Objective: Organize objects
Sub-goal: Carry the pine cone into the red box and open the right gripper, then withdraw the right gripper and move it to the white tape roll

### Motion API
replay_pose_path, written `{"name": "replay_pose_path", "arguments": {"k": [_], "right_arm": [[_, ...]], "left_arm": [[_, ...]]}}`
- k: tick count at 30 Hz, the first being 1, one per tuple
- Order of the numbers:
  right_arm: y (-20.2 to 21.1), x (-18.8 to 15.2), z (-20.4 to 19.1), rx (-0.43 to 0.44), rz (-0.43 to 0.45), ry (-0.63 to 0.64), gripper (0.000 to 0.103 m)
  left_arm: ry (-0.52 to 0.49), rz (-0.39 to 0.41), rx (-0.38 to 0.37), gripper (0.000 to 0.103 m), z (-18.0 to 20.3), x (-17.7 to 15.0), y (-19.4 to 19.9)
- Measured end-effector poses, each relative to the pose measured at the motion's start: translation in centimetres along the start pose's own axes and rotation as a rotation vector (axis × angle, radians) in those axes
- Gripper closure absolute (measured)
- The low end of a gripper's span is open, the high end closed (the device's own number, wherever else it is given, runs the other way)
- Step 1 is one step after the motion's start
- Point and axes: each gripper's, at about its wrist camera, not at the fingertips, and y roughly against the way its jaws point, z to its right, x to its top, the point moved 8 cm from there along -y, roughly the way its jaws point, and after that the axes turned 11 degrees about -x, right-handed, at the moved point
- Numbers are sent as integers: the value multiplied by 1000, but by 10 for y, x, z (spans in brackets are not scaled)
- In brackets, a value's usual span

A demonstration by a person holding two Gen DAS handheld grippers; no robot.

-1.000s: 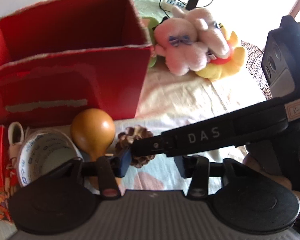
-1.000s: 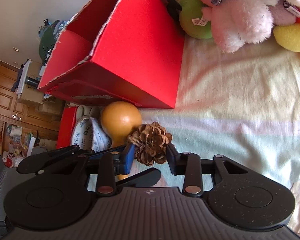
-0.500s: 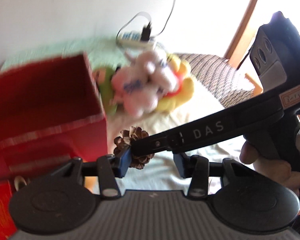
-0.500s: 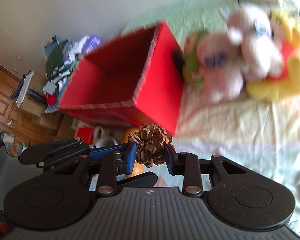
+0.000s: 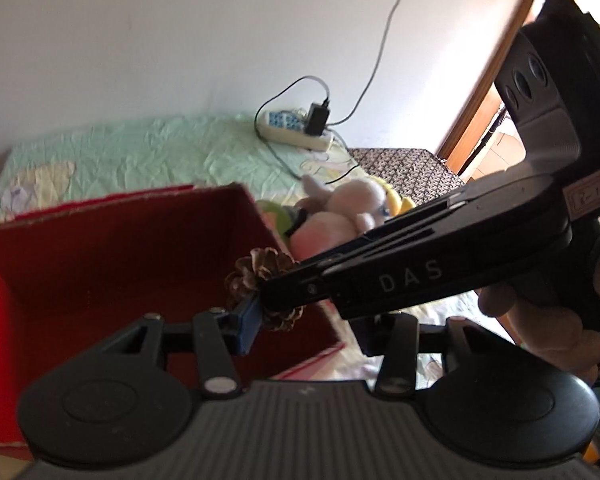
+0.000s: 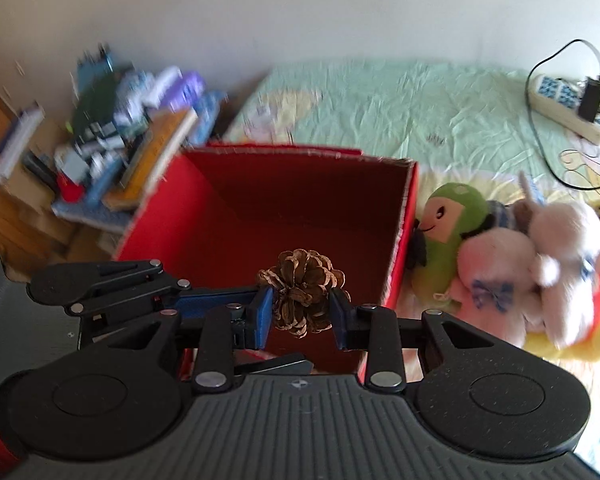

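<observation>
Since the left gripper (image 5: 304, 330) has nothing between its half-spread jaws, it's basically just tagging along beside the red box (image 6: 220, 216). Moving right, the right gripper (image 6: 300, 312) is pinching the pine cone (image 6: 302, 292) between both pads, hanging over the open box. Looks like the drop-off step: next it probably just needs to let go. Plush toys (image 6: 520, 264) sit right of the box.

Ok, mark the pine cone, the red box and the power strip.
pine cone (image 6: 302, 294), right wrist view, centre of its scales.
red box (image 6: 300, 184), right wrist view, inner back wall.
power strip (image 6: 562, 100), right wrist view, its white body.
</observation>
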Motion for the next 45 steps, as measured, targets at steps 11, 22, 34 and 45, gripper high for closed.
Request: {"name": "replay_pose_path", "arguments": {"k": [11, 22, 34, 45], "right_arm": [[-93, -8, -17, -179, -469, 190, 68], [-95, -1, -9, -167, -456, 162, 69], [-85, 16, -4, -70, -295, 25, 56], [-58, 0, -27, -15, -162, 49, 63]], "left_arm": [[198, -164, -108, 55, -51, -37, -47], [237, -161, -171, 44, -67, -42, -28], [187, -9, 166, 44, -93, -31, 51], [129, 18, 394, 44, -80, -46, 84]]}}
